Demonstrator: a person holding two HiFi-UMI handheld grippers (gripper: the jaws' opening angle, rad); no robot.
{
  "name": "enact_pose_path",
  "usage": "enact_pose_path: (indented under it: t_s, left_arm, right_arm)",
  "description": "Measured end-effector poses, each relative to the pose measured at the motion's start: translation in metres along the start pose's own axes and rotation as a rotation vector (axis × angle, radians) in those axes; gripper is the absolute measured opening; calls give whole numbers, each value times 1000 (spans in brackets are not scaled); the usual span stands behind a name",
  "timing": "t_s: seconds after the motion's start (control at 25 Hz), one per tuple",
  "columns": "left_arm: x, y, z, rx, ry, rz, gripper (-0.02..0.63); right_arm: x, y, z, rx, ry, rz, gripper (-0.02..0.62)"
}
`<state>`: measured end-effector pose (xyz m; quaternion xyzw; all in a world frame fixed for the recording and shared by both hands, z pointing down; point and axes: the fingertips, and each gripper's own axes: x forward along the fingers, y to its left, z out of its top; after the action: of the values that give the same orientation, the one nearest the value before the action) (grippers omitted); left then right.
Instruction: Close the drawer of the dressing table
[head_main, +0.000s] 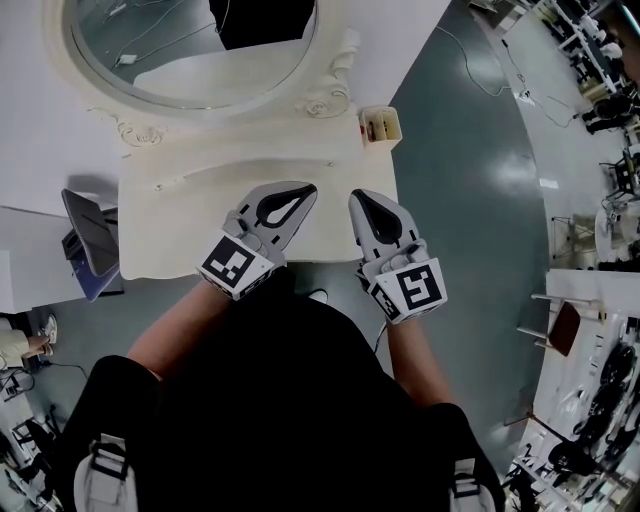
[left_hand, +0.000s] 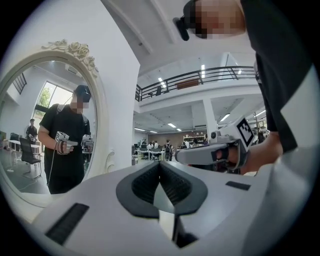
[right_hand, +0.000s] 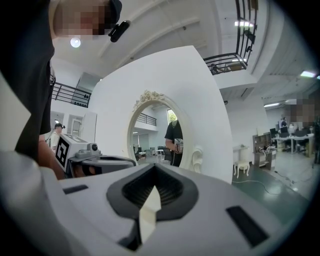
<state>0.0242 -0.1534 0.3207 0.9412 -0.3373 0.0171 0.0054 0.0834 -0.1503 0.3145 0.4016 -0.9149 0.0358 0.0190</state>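
The cream dressing table (head_main: 190, 215) stands against the wall with its oval mirror (head_main: 190, 50) behind. No drawer shows in any view; the person's body covers the table's front. My left gripper (head_main: 303, 190) is held over the table's front edge, jaws shut with nothing between them. My right gripper (head_main: 358, 198) hovers beside it, also shut and empty. Both point level toward the mirror (left_hand: 45, 130). The left gripper view catches the right gripper (left_hand: 180, 156) at its right. In the right gripper view the left gripper (right_hand: 145, 161) is at the left, before the mirror (right_hand: 155, 135).
A small open box (head_main: 380, 123) with items sits at the table's back right corner. A dark slanted panel (head_main: 92, 238) rests on a stand at the left. A cable (head_main: 480, 60) runs over the grey floor on the right, and chairs and desks (head_main: 570, 320) stand further right.
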Motion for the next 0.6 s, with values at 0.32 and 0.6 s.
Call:
enact_pose_path:
  t_s: [0.32, 0.6]
  left_arm:
    - [0, -2, 3, 2, -4, -18, -5]
    - [1, 3, 2, 2, 7, -17, -5]
  right_arm:
    - [-1, 0, 1, 6, 0, -10, 2]
    - [4, 0, -1, 9, 1, -9, 2]
